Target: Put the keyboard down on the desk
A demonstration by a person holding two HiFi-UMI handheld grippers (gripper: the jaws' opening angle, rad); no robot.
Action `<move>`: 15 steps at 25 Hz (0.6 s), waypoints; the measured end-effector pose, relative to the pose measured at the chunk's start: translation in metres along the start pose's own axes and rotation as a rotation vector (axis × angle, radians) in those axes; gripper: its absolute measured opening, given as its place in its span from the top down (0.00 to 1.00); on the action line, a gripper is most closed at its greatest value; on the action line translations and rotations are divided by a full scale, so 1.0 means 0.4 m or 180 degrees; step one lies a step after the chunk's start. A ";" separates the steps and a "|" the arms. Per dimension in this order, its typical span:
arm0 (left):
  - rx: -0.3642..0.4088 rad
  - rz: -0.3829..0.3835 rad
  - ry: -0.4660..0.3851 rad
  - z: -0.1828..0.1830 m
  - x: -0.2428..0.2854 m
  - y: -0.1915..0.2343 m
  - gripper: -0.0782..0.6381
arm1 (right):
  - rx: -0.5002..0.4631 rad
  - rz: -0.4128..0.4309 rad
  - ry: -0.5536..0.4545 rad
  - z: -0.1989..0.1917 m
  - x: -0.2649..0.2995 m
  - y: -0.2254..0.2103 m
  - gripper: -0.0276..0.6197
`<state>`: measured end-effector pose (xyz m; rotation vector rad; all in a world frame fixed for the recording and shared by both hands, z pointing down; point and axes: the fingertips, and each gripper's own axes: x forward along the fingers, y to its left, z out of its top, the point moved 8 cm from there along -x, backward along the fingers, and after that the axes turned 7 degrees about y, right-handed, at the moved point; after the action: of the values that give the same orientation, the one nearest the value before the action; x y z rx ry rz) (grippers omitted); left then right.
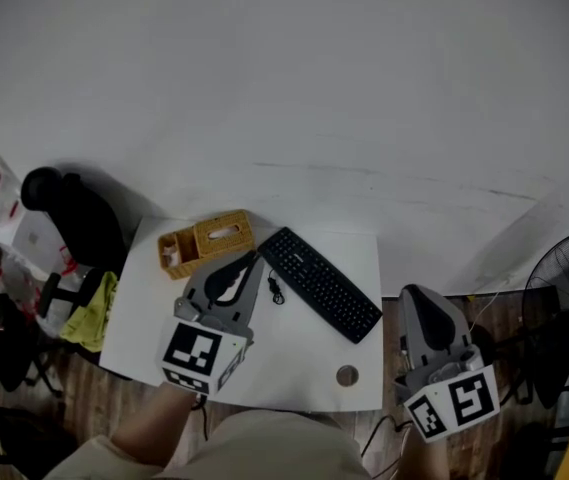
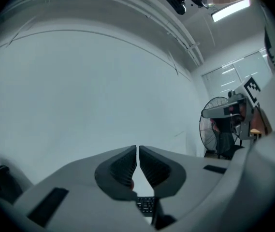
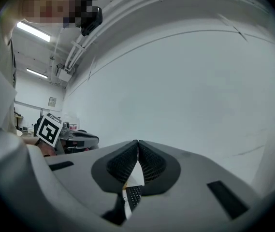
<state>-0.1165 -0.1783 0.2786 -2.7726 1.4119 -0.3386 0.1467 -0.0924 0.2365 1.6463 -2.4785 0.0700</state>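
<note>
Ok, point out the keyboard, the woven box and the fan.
keyboard (image 1: 320, 284), head view, middle of the keys.
woven box (image 1: 236, 232), head view, its right top.
fan (image 1: 562, 268), head view, its grille.

1. Ceiling light strips (image 2: 230, 9) are glowing in both gripper views, washing the wall (image 2: 89, 81) in flat, even grey.
2. The head view is looking dim and soft, the white desk (image 1: 294, 363) standing out against the dark floor (image 1: 114, 398).
3. A soft shadow is falling on the wall beside the chair (image 1: 79, 218).
4. Fisheye lenses are bending and darkening the gripper views' edges; the near jaws are perhaps slightly blurring.
</note>
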 end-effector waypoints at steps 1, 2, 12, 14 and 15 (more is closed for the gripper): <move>0.0034 0.0006 0.0004 0.000 -0.008 -0.005 0.84 | 0.0009 0.0023 0.0013 -0.002 0.001 0.003 0.92; 0.0047 -0.0001 0.0023 -0.002 -0.015 -0.011 0.85 | 0.0014 0.0050 0.0030 -0.005 0.002 0.006 0.92; -0.0072 -0.0105 0.0320 -0.086 -0.057 -0.034 0.86 | 0.0044 0.0300 0.0279 -0.066 0.040 0.044 0.92; -0.0097 -0.0113 0.0401 -0.107 -0.060 -0.038 0.86 | 0.0040 0.0321 0.0370 -0.085 0.047 0.048 0.92; -0.0102 -0.0118 0.0439 -0.118 -0.061 -0.041 0.86 | 0.0044 0.0329 0.0409 -0.095 0.050 0.050 0.92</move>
<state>-0.1266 -0.1450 0.3217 -2.8543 1.4058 -0.5222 0.1248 -0.0981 0.2781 1.4686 -2.4692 0.1994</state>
